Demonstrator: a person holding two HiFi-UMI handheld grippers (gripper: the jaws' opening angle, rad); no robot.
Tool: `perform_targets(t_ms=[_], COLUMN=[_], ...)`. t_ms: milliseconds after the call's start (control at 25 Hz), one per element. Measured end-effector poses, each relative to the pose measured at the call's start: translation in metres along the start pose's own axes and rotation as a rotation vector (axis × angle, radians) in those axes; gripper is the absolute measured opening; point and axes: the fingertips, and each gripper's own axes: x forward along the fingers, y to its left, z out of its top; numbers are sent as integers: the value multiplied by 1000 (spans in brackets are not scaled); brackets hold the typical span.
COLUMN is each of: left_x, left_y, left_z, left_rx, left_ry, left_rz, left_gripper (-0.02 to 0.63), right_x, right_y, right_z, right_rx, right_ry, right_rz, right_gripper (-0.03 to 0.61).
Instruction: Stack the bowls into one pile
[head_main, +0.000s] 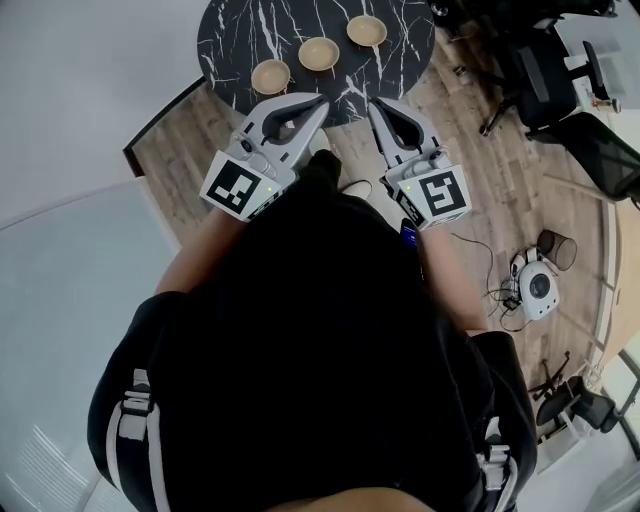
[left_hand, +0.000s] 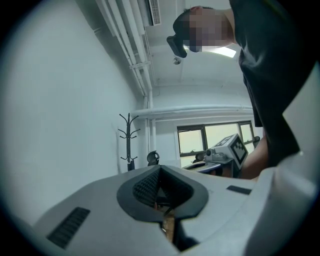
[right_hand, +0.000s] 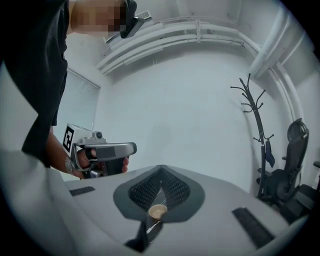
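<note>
Three tan bowls stand apart in a slanted row on the round black marble table (head_main: 240, 30): one at the near left (head_main: 270, 75), one in the middle (head_main: 319, 53), one at the far right (head_main: 367, 30). My left gripper (head_main: 320, 101) hovers at the table's near edge, just short of the near-left bowl, jaws together and empty. My right gripper (head_main: 378, 104) is beside it, also shut on nothing. In the right gripper view one bowl (right_hand: 158, 212) shows small through the gap under the closed jaws (right_hand: 161, 168). The left gripper view shows its jaws (left_hand: 159, 170) closed.
Black office chairs (head_main: 545, 75) stand right of the table on the wooden floor. A white device (head_main: 537, 288) with cables lies on the floor at the right. A coat rack (right_hand: 256, 125) stands by the wall. A pale wall runs along the left.
</note>
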Motion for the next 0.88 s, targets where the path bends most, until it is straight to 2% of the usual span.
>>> perform_targets(t_ms=[440, 720, 880], left_x=[13, 11, 8], left_y=[27, 63, 86], left_z=[-10, -25, -31], left_rx=[-26, -51, -36], left_ry=[-34, -30, -30], left_rz=[73, 131, 160], left_gripper=[5, 5, 5], right_x=[28, 67, 94], right_y=[-18, -25, -27], right_z=[-5, -16, -23], right_rx=[-20, -27, -38], right_ry=[41, 88, 119], right_rz=[70, 127, 155], right_gripper=[2, 1, 2])
